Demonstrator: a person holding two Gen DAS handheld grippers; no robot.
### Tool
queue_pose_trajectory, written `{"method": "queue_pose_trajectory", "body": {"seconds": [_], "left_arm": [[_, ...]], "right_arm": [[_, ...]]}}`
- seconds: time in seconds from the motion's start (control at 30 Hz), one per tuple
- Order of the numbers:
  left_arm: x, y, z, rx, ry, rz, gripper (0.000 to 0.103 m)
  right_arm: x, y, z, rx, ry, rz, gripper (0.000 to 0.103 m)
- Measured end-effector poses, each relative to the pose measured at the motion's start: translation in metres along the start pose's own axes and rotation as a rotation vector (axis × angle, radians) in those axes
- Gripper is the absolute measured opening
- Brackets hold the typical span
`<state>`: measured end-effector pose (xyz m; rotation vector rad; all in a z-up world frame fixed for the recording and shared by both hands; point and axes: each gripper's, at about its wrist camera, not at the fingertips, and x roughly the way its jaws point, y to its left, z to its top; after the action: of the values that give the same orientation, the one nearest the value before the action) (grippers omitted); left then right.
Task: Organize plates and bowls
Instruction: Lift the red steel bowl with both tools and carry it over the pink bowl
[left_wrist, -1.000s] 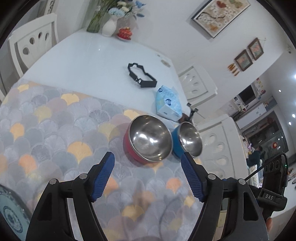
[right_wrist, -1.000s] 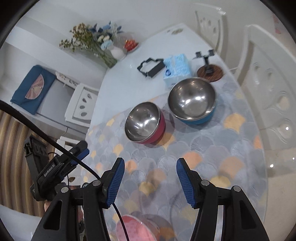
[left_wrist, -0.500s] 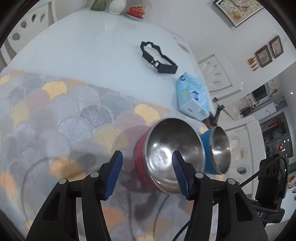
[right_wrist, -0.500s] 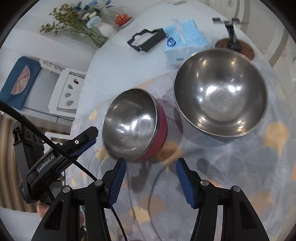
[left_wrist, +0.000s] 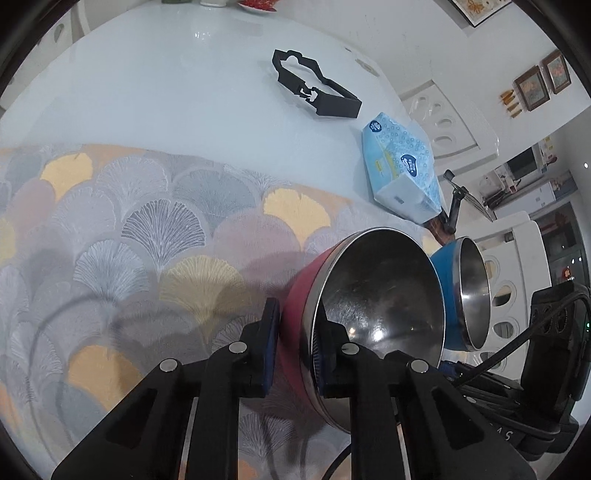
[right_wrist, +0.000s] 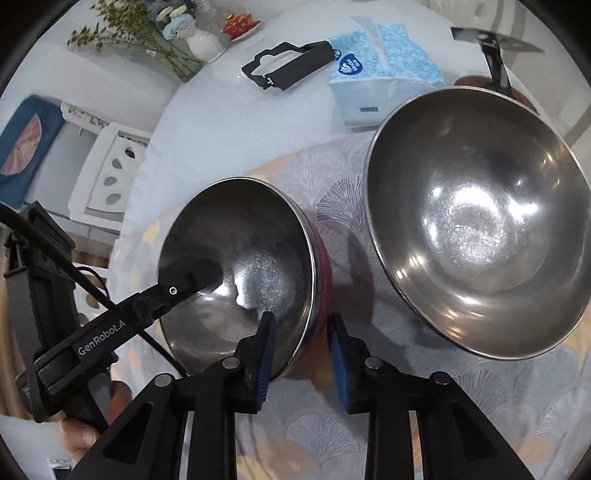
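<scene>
My left gripper (left_wrist: 294, 345) is clamped on the near rim of the red bowl (left_wrist: 373, 306) on the patterned mat (left_wrist: 147, 236). My right gripper (right_wrist: 300, 356) straddles that bowl's opposite rim, its jaws closing. The blue bowl (right_wrist: 476, 221) sits just beside.

Both tools look alike: the right gripper (right_wrist: 301, 349) has black angular arms, round silver screws and blue ribbed pads (right_wrist: 264, 354). The left gripper (left_wrist: 293, 349) matches it, and its black body carries white "GenRobot.A" lettering with a black cable (right_wrist: 55, 254) trailing off.
</scene>
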<state>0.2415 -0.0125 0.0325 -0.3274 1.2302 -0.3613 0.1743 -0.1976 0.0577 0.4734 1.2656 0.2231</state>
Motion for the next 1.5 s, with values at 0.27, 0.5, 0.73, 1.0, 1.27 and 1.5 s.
{"method": "queue_pose_trajectory", "body": {"seconds": [0.27,0.5,0.73,1.0,1.27,1.5], "left_arm": [[-0.019,-0.006,0.001,0.002,-0.037,-0.023,0.013],[-0.057,-0.017,-0.003,0.016,-0.098,-0.044,0.014],[-0.101,-0.035,-0.018,0.048,-0.160,-0.065,0.014],[-0.159,-0.053,-0.053,0.087,-0.242,-0.082,0.014],[-0.201,-0.053,-0.110,0.128,-0.251,-0.124,0.014],[-0.222,-0.041,-0.170,0.136,-0.210,-0.132,0.014]], "right_arm": [[-0.012,0.015,-0.001,-0.066,-0.020,-0.037,0.027],[-0.045,0.035,-0.002,-0.117,-0.067,-0.032,0.027],[-0.089,0.056,-0.017,-0.168,-0.119,-0.026,0.027],[-0.135,0.080,-0.052,-0.208,-0.146,-0.015,0.027],[-0.166,0.099,-0.124,-0.162,-0.175,-0.058,0.027],[-0.174,0.101,-0.199,-0.073,-0.134,-0.022,0.027]]}}
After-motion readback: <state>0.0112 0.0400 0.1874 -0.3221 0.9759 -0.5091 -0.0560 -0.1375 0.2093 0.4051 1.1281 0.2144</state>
